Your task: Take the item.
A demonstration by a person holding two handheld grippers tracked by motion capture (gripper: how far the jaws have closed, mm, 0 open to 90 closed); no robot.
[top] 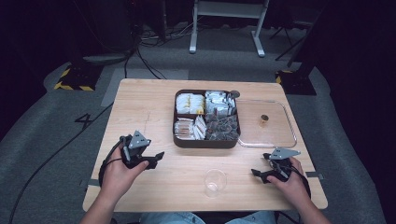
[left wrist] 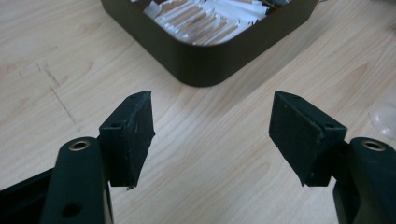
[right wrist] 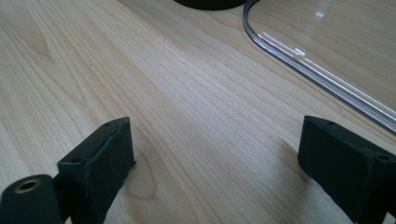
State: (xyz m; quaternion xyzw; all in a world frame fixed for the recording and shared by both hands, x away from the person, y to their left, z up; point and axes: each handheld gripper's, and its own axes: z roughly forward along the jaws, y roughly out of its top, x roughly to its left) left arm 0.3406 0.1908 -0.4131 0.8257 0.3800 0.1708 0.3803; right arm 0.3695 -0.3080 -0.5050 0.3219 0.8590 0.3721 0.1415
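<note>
Dark floor surrounds the wooden bench (top: 140, 107); from above, a compartmented box (top: 207, 119) sits mid-bench, its clear lid (top: 280, 135) set aside for access, a cup (top: 215, 181) nearer. Left claw (left wrist: 212, 135): jaws wide, empty, facing the box. Right claw (right wrist: 215, 158): wide, empty, beside the lid.

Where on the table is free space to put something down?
Bare wood lies left of the dark box, beyond the left gripper, and between box and clear cup. The clear lid and right gripper crowd the right side.
</note>
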